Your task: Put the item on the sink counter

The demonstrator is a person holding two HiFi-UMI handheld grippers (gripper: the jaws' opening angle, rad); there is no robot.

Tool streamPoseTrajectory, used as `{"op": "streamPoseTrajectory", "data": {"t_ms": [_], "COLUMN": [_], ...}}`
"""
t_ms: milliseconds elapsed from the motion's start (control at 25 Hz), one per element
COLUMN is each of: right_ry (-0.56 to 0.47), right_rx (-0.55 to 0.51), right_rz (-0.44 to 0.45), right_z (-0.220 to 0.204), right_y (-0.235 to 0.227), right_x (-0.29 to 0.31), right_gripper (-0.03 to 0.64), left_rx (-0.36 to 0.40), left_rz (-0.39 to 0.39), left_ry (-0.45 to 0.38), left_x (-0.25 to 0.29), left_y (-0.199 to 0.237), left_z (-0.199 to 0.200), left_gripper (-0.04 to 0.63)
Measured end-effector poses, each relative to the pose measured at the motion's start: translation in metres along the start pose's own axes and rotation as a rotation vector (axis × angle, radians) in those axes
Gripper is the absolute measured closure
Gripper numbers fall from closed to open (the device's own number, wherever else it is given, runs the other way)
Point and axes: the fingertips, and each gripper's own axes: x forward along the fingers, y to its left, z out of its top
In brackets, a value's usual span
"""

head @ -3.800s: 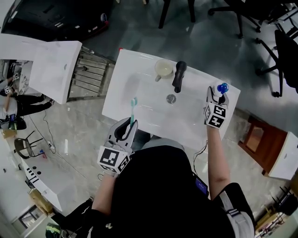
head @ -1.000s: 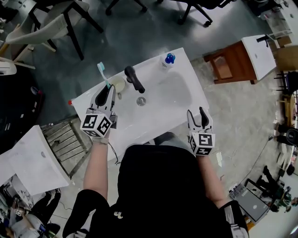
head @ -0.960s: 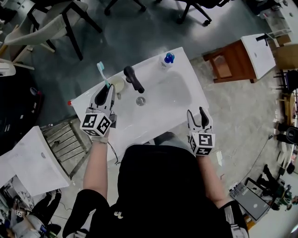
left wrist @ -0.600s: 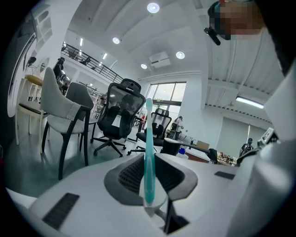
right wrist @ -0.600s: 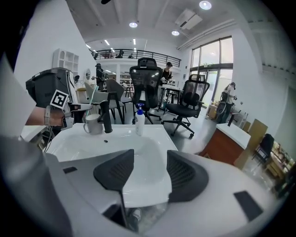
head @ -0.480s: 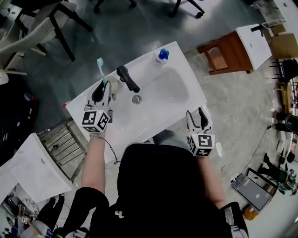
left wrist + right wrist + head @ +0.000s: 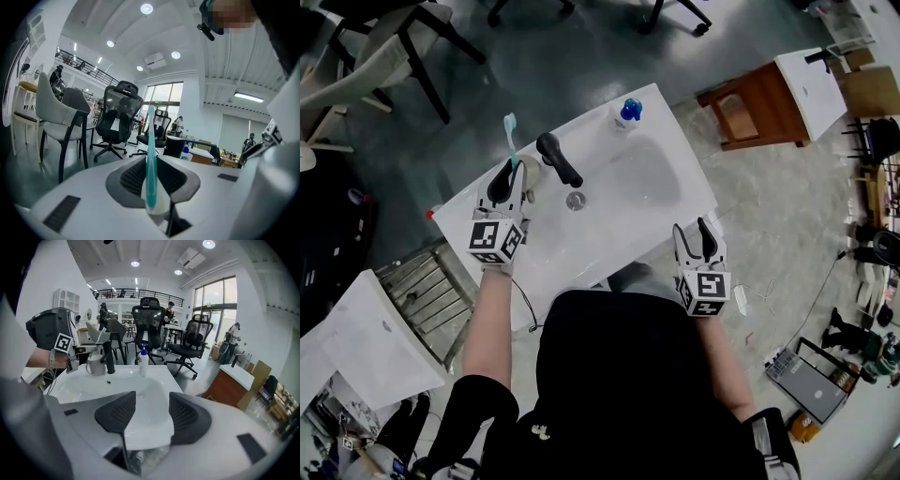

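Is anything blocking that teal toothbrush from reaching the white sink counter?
Nothing visible does. The left gripper holds the teal plastic toothbrush over the white sink counter, at its left end; a pale cup stands beside it.

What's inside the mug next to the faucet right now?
Almost nothing shows. The left tool covers part of the mug from above, and the right gripper view shows only its outer wall. The toothbrush is gripped in that tool, bristles well above the rim.
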Motion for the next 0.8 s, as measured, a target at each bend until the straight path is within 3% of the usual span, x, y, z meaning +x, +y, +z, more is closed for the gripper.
{"op": "streamPoseTrajectory", "data": {"t_ms": [800], "right_ry": [-0.003], "right_rx": [0.008], "right_rz": [0.015], "right_z": [0.001], "right_y": [0.001], "right_x": [0.002], "right_gripper": [0.383], "left_rx": [0.070], "left_rz": [0.068], "left_ry": [0.139], "left_x": [-0.019], "left_y": [0.002], "left_z": [-0.036], "left_gripper": [0.515]}}
